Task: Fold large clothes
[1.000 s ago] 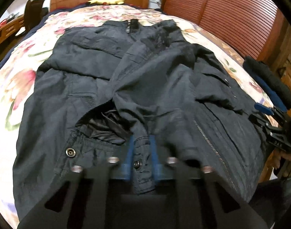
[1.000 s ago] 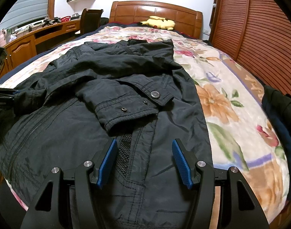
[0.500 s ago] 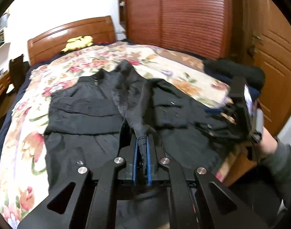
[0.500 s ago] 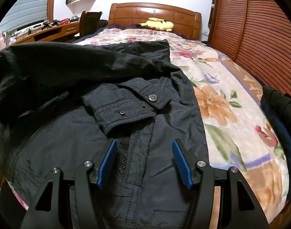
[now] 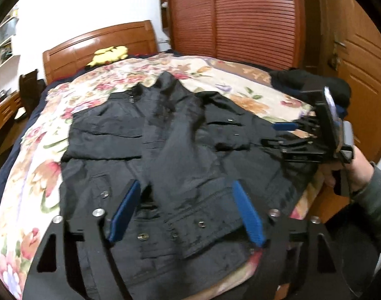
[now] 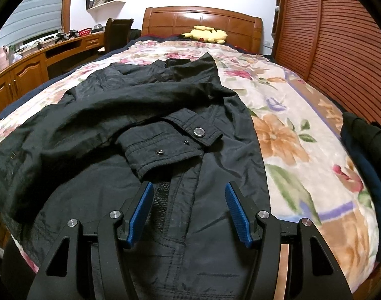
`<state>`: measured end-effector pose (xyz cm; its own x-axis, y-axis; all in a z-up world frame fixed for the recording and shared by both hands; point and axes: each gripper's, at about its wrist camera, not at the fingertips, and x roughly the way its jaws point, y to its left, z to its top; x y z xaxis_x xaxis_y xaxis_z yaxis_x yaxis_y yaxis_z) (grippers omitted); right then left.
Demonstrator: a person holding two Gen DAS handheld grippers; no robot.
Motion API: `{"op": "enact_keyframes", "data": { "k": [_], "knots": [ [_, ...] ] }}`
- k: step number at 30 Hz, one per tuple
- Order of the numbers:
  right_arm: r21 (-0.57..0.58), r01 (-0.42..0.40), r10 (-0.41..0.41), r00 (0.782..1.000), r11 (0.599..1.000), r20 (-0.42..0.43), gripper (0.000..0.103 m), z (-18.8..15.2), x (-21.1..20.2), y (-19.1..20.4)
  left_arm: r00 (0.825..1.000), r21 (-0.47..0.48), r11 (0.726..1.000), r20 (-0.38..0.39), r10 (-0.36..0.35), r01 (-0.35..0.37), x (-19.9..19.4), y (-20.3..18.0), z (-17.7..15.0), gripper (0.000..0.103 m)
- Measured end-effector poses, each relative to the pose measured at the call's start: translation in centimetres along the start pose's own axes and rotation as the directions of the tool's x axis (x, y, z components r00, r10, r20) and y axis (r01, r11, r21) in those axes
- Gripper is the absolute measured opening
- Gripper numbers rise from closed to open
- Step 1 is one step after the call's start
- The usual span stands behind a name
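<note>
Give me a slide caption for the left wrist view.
Left hand-held gripper opening above a black jacket on a floral bed.

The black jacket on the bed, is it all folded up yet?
Partly folded. Both sleeves lie across the black jacket, but its body lies spread full length on the bed.

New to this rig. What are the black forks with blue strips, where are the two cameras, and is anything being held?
There is no robot: a person holds a two-finger gripper in each hand, and the blue strips are the finger pads. Each picture comes from a fisheye camera on one gripper, looking along its fingers.

A black jacket lies spread on a flowered bed, both sleeves folded across its front.

In the left view, the left gripper is opening above a cuff, pads clear of the cloth. The right gripper shows at the edge, in the person's hand. In its own view its jaws stand open over the jacket. Nothing is held.
</note>
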<state>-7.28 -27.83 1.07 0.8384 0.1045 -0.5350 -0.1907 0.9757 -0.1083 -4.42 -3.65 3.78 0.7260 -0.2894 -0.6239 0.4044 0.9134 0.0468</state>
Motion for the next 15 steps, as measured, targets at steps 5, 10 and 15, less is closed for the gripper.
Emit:
{"op": "enact_keyframes", "data": {
  "k": [5, 10, 15],
  "knots": [
    [-0.011, -0.025, 0.025, 1.0, 1.0, 0.017, 0.062, 0.2, -0.5, 0.6, 0.998, -0.048, 0.997, -0.009, 0.062, -0.063, 0.5, 2.6, -1.6, 0.078],
    [-0.031, -0.075, 0.076, 0.997, 0.997, 0.029, 0.062, 0.6, -0.8, 1.9, 0.995, -0.078, 0.992, -0.019, 0.101, -0.102, 0.8, 4.3, -3.2, 0.078],
    [-0.06, -0.126, 0.129, 0.991, 0.99, 0.041, 0.059, 1.2, -1.1, 3.9, 0.992, -0.112, 0.986, -0.013, 0.124, -0.125, 0.5, 5.9, -4.6, 0.078]
  ]
}}
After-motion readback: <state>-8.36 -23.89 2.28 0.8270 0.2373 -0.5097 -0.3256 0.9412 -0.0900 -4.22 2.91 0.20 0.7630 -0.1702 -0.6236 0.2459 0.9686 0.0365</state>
